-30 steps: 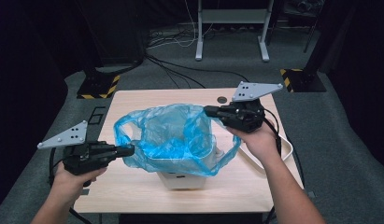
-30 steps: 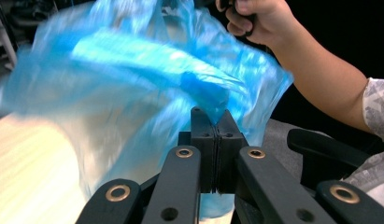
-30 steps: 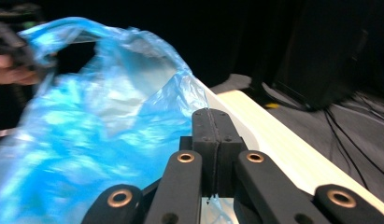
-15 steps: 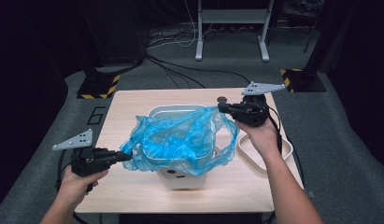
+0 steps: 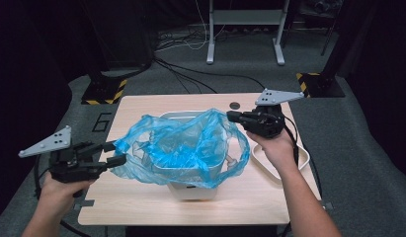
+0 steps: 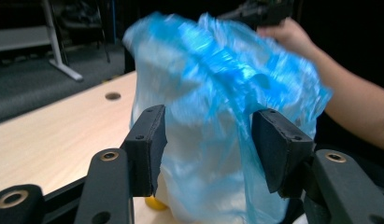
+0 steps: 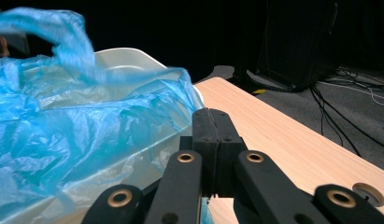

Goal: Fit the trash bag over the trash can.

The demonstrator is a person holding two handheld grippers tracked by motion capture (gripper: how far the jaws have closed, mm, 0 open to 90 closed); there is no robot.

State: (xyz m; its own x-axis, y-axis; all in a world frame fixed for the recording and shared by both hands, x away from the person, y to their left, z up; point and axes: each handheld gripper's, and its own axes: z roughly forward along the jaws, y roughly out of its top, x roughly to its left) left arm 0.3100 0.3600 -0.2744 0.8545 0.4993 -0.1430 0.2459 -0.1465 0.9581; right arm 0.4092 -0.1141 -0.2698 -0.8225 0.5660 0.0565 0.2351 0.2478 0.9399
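Over the white bin point(image 5: 190, 187), both grippers stretch the blue bag point(image 5: 183, 148).

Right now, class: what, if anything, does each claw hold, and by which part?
The right claw grips the blue bag by its rim. The left claw is open, straddling the bag's edge.

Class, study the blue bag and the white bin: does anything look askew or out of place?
Yes. The blue bag lies bunched and lopsided across the white bin, not lining it; one loop droops outside.

We see a light wooden table point(image 5: 141, 106) on grey carpet point(image 5: 339, 148). Behind it stand a white frame point(image 5: 245, 19) and loose cables point(image 5: 190, 74). The room beyond is dark.
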